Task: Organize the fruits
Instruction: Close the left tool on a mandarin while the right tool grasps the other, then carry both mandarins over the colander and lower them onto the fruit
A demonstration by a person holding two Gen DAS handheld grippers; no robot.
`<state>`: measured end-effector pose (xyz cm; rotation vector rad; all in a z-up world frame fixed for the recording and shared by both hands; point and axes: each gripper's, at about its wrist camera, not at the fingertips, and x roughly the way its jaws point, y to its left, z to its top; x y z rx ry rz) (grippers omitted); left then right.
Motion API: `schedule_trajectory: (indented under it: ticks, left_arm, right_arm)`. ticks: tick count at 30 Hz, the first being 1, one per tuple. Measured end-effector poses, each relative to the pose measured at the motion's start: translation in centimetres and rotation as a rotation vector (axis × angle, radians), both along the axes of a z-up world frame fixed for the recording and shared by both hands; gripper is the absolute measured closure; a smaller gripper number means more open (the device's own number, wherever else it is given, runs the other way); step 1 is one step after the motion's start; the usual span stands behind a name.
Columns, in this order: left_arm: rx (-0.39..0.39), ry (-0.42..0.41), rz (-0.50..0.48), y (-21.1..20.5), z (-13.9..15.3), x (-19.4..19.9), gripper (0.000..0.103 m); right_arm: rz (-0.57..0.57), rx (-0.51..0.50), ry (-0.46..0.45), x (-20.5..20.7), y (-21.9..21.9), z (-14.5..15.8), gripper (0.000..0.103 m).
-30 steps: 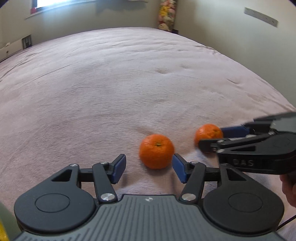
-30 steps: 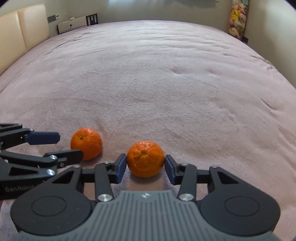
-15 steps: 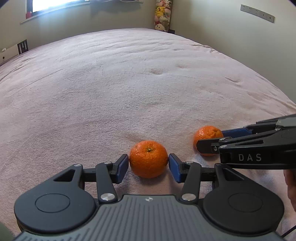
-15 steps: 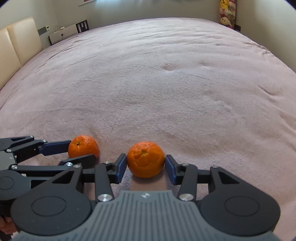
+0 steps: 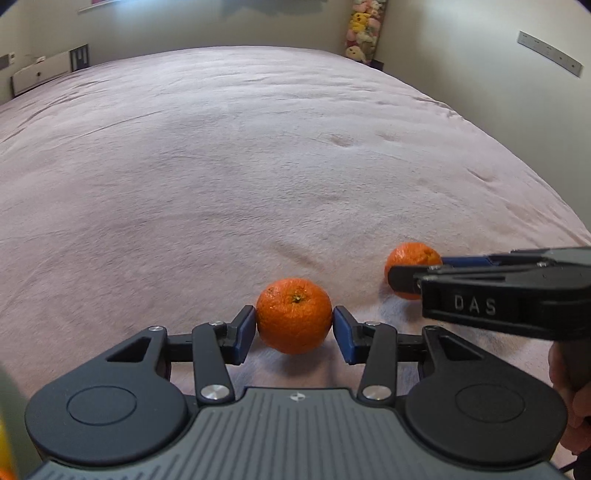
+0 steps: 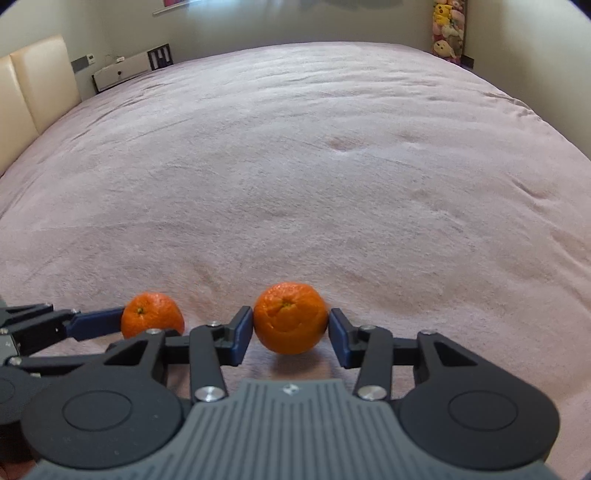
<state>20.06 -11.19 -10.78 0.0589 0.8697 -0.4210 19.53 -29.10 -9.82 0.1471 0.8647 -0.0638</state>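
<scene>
Orange on pink here — you've got a mandarin in each gripper. Your left gripper point(image 5: 294, 329) is clamped on the stem-up mandarin point(image 5: 294, 315), both blue pads touching its sides, the fruit lifted just off the pink blanket point(image 5: 221, 166) with a shadow under it. Your right gripper point(image 6: 290, 331) pinches the dimpled mandarin point(image 6: 290, 317) the same way — also slightly raised. The two fruits sit near each other at the blanket's near edge. Past the far corner there's a stack of plush toys point(image 5: 364, 29), plus a cream headboard point(image 6: 33, 92) off to the left.

Left gripper point(image 5: 294, 329) clamps 1 orange point(image 5: 294, 315) above bedspread point(image 5: 221, 166).
</scene>
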Motion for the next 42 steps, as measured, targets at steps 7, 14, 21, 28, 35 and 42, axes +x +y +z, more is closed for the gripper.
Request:
schedule_trajectory:
  ticks: [7,14,21,28,35,42]
  left_arm:
    - [0.010,-0.026,0.058,2.1,3.3,-2.3,0.052]
    - [0.038,-0.074,0.107,4.0,6.8,-4.7,0.052]
    - [0.049,-0.113,0.183,6.8,9.5,-7.1,0.052]
    - [0.050,-0.114,0.254,9.9,11.5,-9.2,0.052]
    - [0.076,-0.031,0.361,14.1,11.8,-10.0,0.052]
    - [0.091,0.002,0.429,17.7,12.1,-10.0,0.052]
  right_arm:
    - [0.077,-0.012,-0.046,-0.8,2.9,2.4,0.061]
    - [0.123,0.000,-0.095,-2.7,4.8,5.2,0.061]
    - [0.205,0.022,-0.128,-4.9,7.3,7.2,0.061]
    - [0.330,0.050,-0.126,-6.4,10.8,7.6,0.061]
    - [0.430,0.069,-0.121,-7.6,14.5,8.0,0.061]
    - [0.541,0.050,-0.149,-7.7,18.6,8.9,0.061]
